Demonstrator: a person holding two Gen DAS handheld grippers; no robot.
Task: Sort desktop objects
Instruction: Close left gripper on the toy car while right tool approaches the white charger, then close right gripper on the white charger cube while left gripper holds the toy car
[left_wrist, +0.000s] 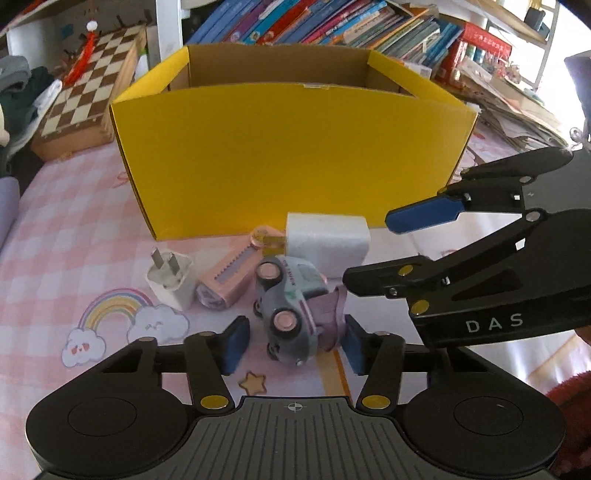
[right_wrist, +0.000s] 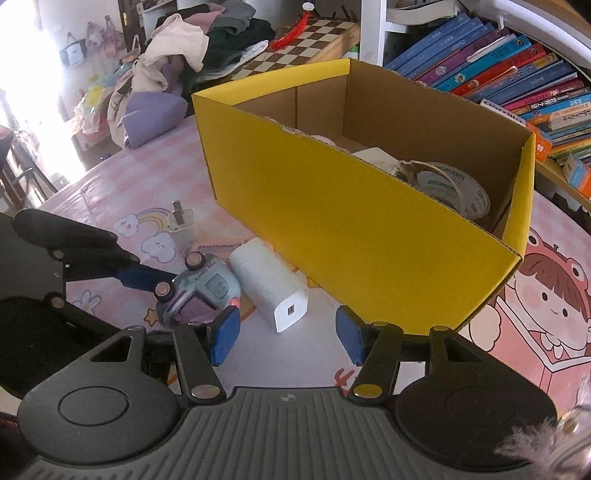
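Nearest, left gripper (left_wrist: 293, 349) with jaws spread wide, flanking one toy car (left_wrist: 290, 314) lying on its side on the desk (left_wrist: 55, 258). Right gripper (right_wrist: 282, 338) likewise released, empty, beside it. Probably light, hard, slippery plastic; wheels may roll, so best pinched across the body. Beyond: two white chargers, large (left_wrist: 328, 242) and small (left_wrist: 171, 282), one pink roll-like item (left_wrist: 231, 282), hard to identify. Farthest, one yellow box (left_wrist: 291, 155).

"DAS" on right claw (left_wrist: 406, 251); tape (right_wrist: 456, 188) prob. "deli".
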